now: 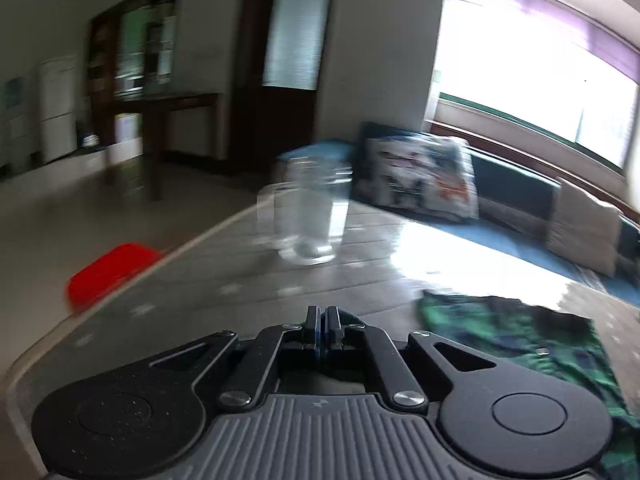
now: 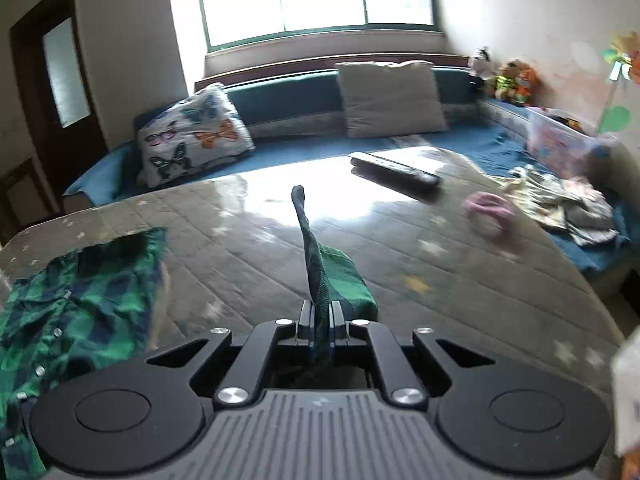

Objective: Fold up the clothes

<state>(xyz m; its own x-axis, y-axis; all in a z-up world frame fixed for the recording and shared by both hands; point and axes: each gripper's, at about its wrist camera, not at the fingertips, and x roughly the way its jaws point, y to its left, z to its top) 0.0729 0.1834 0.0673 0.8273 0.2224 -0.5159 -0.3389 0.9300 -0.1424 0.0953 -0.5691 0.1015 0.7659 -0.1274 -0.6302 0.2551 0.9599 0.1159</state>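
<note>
- Left wrist view: our left gripper (image 1: pixel 323 320) has its jaws pressed together, with a dark scrap of cloth apparently pinched at the tips. The green plaid shirt (image 1: pixel 520 340) lies rumpled on the table (image 1: pixel 240 280), near right.
- Right wrist view: our right gripper (image 2: pixel 321 322) is clamped on a shirt edge; the rest lies near left. We judge the folding barely begun.

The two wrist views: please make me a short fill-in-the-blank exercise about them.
1. The right gripper is shut on a fold of the ____ plaid shirt.
2. The clear jar stands on the ____.
3. The pillow on the sofa has a ____ print.
4. Beyond the table edge lies a ____ lid.

Missing words: green; table; butterfly; red
</note>
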